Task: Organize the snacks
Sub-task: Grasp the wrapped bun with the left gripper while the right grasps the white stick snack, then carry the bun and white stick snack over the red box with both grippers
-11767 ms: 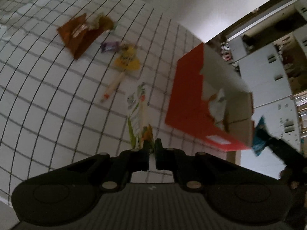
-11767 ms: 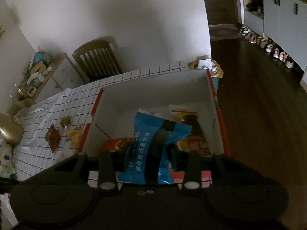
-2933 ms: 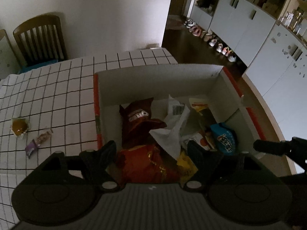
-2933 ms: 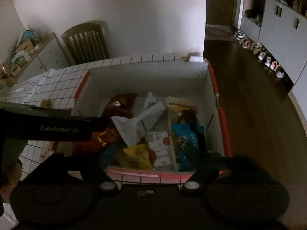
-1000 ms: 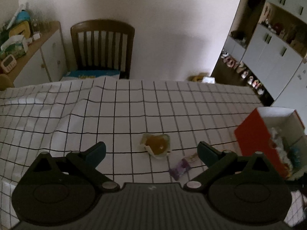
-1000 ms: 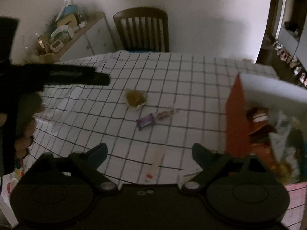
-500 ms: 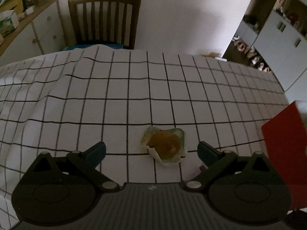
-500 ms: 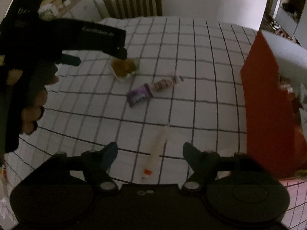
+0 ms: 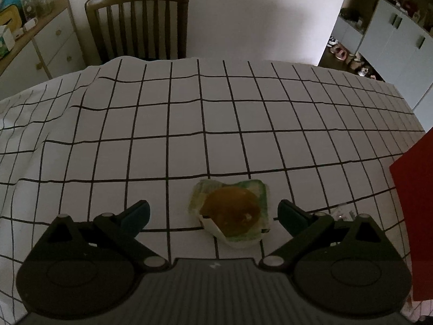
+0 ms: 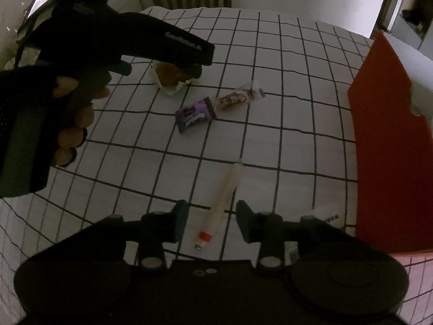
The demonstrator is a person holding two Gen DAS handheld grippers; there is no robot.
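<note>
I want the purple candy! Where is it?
In the right wrist view, the purple candy lies on the checked tablecloth, between the wrapped bun and the long stick snack.

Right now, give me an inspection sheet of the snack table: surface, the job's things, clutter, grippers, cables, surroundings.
Surface: white grid tablecloth, slightly wrinkled at its left side.
Job's things: wrapped round cake; purple candy bar with a clear-wrapped bar touching its end; long stick snack; red box at the right edge.
Clutter: nothing seen.
Grippers: left gripper open, the cake between its fingers, untouched; right gripper closing around the stick snack, pads not yet on it.
Cables: nothing seen.
Surroundings: wooden chair behind the table, sideboard at left, grey cabinets at right.
</note>
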